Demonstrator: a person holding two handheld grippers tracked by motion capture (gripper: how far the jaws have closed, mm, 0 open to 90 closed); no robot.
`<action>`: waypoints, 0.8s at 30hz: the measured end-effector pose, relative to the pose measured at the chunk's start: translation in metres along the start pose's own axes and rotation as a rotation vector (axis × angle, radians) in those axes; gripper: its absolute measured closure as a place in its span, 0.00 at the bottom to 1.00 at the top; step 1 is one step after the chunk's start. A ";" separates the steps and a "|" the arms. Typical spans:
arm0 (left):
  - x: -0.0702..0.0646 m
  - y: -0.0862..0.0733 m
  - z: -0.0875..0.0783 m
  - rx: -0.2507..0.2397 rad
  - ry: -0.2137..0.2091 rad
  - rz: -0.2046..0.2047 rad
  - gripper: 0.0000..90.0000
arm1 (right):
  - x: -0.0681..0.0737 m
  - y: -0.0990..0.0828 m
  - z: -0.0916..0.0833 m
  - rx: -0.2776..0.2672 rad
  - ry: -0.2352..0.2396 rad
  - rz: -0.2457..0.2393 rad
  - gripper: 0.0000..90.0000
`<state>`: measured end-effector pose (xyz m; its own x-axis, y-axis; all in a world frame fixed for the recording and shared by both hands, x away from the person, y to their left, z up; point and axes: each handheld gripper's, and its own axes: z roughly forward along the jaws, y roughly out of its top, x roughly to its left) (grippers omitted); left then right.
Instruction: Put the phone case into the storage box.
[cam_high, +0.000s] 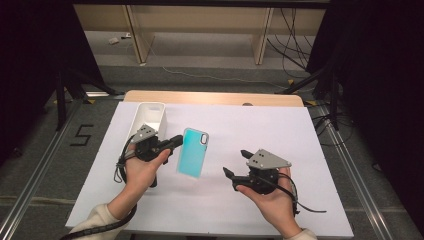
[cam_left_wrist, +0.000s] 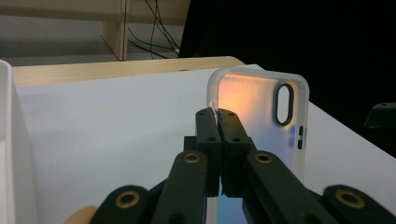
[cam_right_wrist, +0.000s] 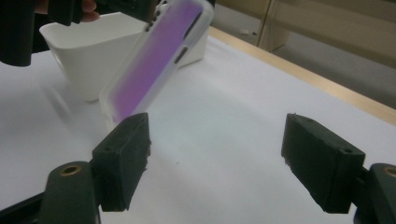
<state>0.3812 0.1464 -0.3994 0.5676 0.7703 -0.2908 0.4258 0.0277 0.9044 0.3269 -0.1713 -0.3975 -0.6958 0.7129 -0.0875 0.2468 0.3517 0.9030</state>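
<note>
A translucent phone case (cam_high: 193, 151) with a colour-shifting back and an oval camera cut-out hangs tilted above the white table sheet (cam_high: 260, 125). It looks teal in the high view, orange (cam_left_wrist: 261, 107) in the left gripper view and purple (cam_right_wrist: 154, 65) in the right gripper view. My left gripper (cam_high: 177, 141) is shut on the case's side rim, its pads (cam_left_wrist: 208, 123) pinching the thin edge. To the right, my right gripper (cam_high: 236, 162) is open with nothing between its jaws (cam_right_wrist: 217, 144), a short way from the case's lower end.
A white rectangular bin (cam_high: 150, 112) stands at the table's back left, just behind my left hand (cam_right_wrist: 79, 51). The wooden table edge (cam_high: 215, 97) runs along the far side. Cables and stand legs lie on the floor beyond.
</note>
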 end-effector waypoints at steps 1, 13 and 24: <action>0.001 0.001 -0.001 -0.001 0.000 0.002 0.98 | -0.002 0.000 -0.003 0.006 0.003 -0.003 0.27; 0.009 0.004 -0.014 -0.025 0.030 -0.001 0.98 | -0.015 -0.011 -0.016 -0.014 -0.002 0.038 0.26; 0.013 0.010 -0.021 -0.046 0.042 -0.007 0.98 | -0.021 -0.020 -0.022 -0.037 -0.025 0.046 0.24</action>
<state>0.3785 0.1697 -0.3874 0.5343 0.7961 -0.2844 0.3961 0.0614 0.9162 0.3215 -0.2066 -0.4040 -0.6667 0.7433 -0.0554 0.2528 0.2954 0.9213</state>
